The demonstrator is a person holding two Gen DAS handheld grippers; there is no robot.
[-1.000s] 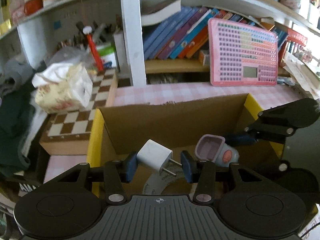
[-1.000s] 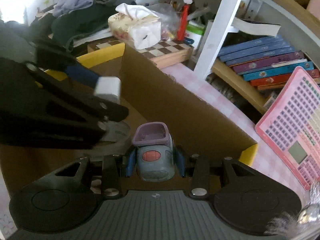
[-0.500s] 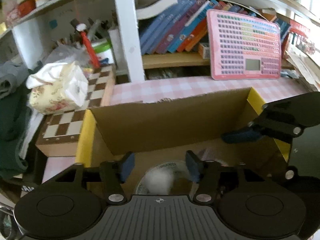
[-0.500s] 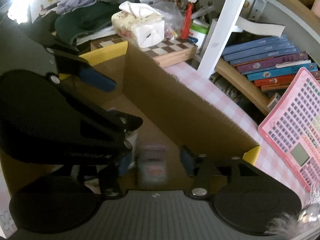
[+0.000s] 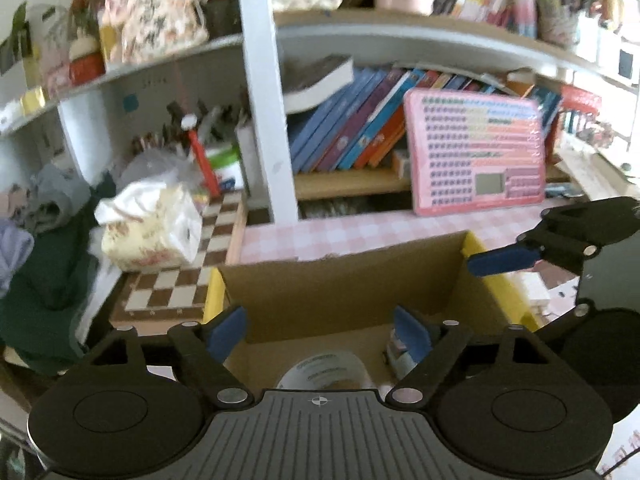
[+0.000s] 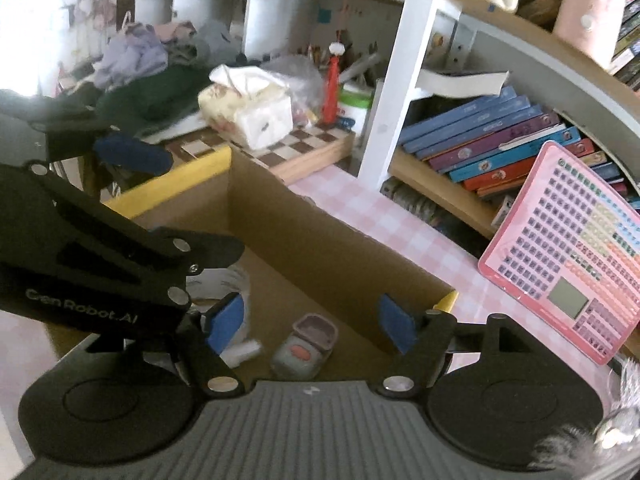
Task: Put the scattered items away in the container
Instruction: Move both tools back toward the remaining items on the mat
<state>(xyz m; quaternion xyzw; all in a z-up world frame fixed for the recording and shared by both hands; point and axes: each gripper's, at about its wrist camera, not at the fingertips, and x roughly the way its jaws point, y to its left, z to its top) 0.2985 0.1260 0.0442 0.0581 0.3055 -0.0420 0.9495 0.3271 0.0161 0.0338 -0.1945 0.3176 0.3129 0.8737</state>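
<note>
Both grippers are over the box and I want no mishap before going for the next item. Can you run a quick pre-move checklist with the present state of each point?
1. Left gripper empty, jaws wide after just opening: ok.
2. Right gripper empty, jaws apart after just opening: ok.
3. Grey and purple toy lying on the floor of the cardboard box, clear of the pads: ok.
4. White charger plug inside the box beside the toy: ok, though blurred.
5. Tape roll inside the box, below the left gripper: ok.
6. Items left outside the box to tidy: cannot tell; neither view shows loose items near the box.
</note>
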